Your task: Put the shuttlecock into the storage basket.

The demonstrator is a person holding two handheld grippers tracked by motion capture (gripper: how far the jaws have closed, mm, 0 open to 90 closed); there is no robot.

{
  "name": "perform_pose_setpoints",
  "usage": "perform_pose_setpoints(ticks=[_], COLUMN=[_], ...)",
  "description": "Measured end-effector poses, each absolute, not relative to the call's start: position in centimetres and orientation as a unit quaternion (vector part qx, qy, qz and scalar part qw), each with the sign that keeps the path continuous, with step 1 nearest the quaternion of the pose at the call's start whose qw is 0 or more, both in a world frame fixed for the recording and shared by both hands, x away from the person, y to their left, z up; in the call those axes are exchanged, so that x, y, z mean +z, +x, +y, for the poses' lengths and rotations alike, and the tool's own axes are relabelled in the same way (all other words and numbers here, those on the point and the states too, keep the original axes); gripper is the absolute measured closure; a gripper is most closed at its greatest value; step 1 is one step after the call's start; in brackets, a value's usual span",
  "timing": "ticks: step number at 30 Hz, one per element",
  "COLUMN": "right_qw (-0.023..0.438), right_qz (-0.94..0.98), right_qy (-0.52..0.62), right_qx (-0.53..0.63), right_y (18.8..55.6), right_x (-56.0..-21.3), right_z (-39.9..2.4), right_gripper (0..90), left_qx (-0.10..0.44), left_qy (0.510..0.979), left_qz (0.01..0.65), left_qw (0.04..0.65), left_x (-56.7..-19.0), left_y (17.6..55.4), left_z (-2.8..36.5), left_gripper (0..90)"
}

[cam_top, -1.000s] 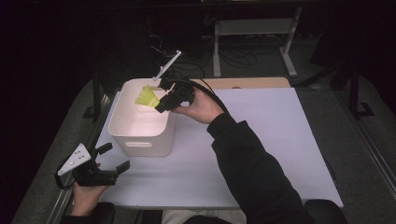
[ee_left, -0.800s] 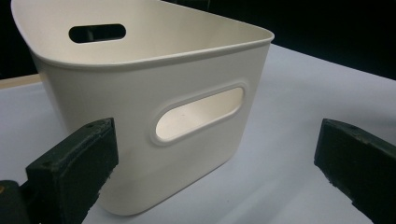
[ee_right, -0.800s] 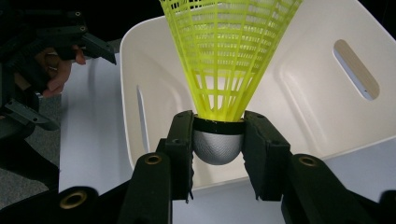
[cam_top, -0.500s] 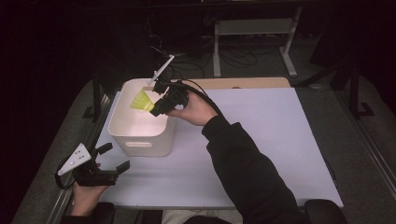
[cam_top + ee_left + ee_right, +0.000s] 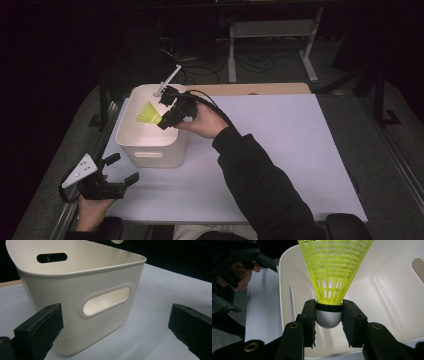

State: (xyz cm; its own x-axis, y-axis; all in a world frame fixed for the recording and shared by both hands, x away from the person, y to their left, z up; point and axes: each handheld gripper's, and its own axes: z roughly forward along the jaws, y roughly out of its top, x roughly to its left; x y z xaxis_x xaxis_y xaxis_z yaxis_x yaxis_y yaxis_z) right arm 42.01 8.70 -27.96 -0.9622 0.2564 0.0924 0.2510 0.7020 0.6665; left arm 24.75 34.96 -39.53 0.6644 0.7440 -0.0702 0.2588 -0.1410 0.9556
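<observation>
High view: right gripper (image 5: 162, 120) holds a yellow shuttlecock (image 5: 148, 113) over the open white bin (image 5: 150, 150) on the desk (image 5: 280, 150).
Left gripper view: left gripper (image 5: 115, 332) jaws wide apart, empty, facing the bin's handle cutout.
Right gripper view: jaws clamp the shuttlecock's silver-grey cork; yellow mesh skirt flares upward.
</observation>
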Motion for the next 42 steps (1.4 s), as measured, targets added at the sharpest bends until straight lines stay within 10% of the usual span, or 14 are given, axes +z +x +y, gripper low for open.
perform_pose_setpoints(ticks=[27, 42], right_qw=[-0.026, -0.035], right_qz=[0.919, 0.900], right_qy=[0.147, 0.155], right_qx=[0.366, 0.406], right_y=[42.6, 43.1], right_x=[-30.9, -30.4], right_z=[9.2, 7.4], right_gripper=[62.8, 40.8], left_qx=[0.217, 0.218], left_qy=[0.723, 0.723], left_qz=[0.346, 0.347], left_qw=[0.558, 0.557], left_x=[-39.5, -39.5], left_y=[24.7, 24.7], left_z=[35.0, 35.0], left_gripper=[0.0, 0.0])
